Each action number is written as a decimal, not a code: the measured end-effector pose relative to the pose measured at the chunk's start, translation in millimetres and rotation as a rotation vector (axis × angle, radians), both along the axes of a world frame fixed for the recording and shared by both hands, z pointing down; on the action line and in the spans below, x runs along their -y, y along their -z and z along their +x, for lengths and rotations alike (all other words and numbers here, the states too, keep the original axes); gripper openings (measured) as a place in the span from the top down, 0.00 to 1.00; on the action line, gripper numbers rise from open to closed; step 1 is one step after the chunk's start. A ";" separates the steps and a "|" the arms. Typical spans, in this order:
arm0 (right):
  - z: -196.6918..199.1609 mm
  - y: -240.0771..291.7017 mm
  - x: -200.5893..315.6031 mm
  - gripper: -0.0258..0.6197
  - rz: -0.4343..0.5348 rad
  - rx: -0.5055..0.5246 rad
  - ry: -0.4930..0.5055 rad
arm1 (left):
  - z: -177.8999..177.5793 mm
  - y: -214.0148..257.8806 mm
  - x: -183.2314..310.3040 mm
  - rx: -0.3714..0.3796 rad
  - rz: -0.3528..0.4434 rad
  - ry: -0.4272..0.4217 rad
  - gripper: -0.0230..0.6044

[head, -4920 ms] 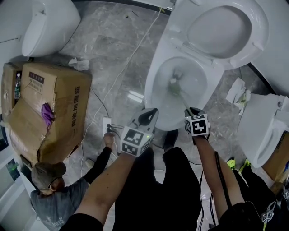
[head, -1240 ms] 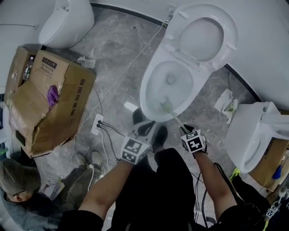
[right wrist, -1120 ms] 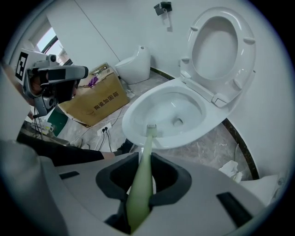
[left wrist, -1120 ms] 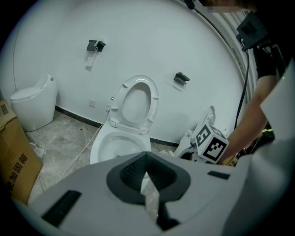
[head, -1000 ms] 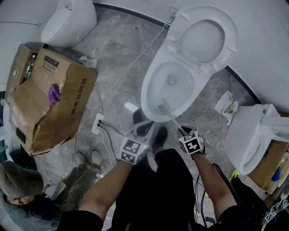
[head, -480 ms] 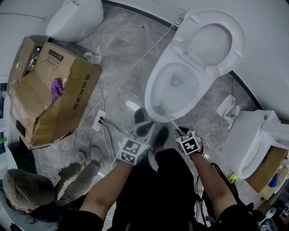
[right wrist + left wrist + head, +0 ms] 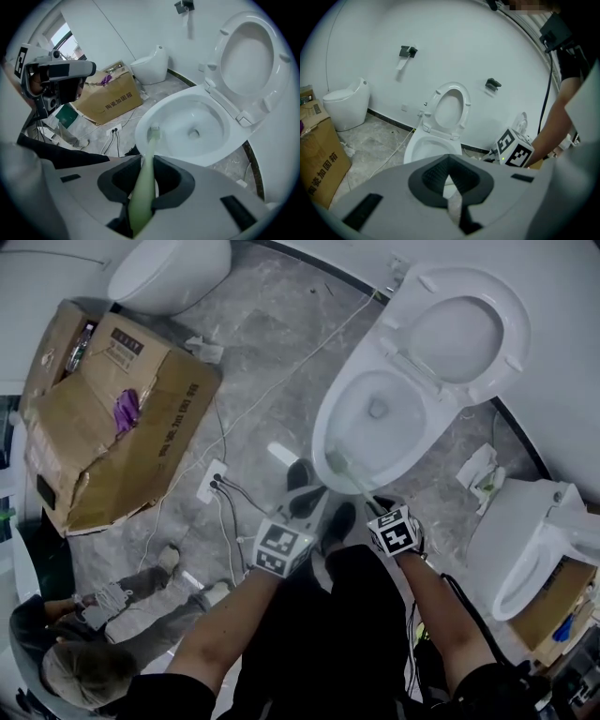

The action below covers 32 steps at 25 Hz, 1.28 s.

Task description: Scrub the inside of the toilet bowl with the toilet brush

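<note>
Right gripper (image 7: 144, 187) pinches the pale green toilet brush (image 7: 151, 140) by its handle, with the bristle head just inside the near rim of the toilet bowl (image 7: 161, 108). From the head view, the marker cube covers that grip. Left gripper (image 7: 451, 178), jaws almost together on nothing, faces the raised seat; its view leaves the brush out. Only the head view shows the cardboard box (image 7: 112, 418).

The toilet bowl (image 7: 412, 446) stands straight ahead of me, its seat (image 7: 469, 334) tipped up behind it. The toilet brush (image 7: 339, 465) runs from the jaws of my right gripper (image 7: 377, 509) to the bowl's near rim; my left gripper (image 7: 305, 502) sits just left of it — before the bowl. Left on the floor (image 7: 272, 343), a cardboard box (image 7: 122, 427), a second toilet (image 7: 169, 273) behind it, a power strip (image 7: 211, 482) between box and bowl. A third toilet (image 7: 525, 540) stands right.
</note>
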State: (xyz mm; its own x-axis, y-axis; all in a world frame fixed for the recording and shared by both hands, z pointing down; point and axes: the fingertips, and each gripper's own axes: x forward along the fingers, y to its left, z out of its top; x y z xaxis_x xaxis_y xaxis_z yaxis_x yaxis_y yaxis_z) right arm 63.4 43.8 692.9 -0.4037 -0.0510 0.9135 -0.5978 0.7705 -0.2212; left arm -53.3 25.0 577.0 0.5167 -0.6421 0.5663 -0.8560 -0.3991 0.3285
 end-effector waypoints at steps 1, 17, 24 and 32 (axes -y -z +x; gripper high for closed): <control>0.1 -1.0 1.9 0.82 -0.005 -0.005 -0.005 | -0.6 -0.1 1.4 -0.002 -0.001 0.003 0.95; -18.8 -9.7 60.2 0.82 0.008 0.004 -0.049 | -8.8 -5.0 44.6 -0.009 0.006 -0.002 0.95; -23.3 -13.5 91.5 0.82 0.017 0.010 -0.094 | -7.5 -3.4 67.7 -0.016 0.011 -0.029 0.95; -23.2 -19.7 124.4 0.82 0.040 0.005 -0.134 | -6.8 -6.9 90.0 -0.033 0.007 -0.039 0.95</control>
State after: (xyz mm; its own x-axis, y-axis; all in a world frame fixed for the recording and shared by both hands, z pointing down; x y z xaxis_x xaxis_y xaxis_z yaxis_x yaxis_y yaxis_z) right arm 40.2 -80.7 712.6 -0.3956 -0.1414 0.9075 -0.6951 0.6919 -0.1952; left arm -60.1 -65.0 583.9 0.5597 -0.6251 0.5441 -0.8285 -0.4348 0.3528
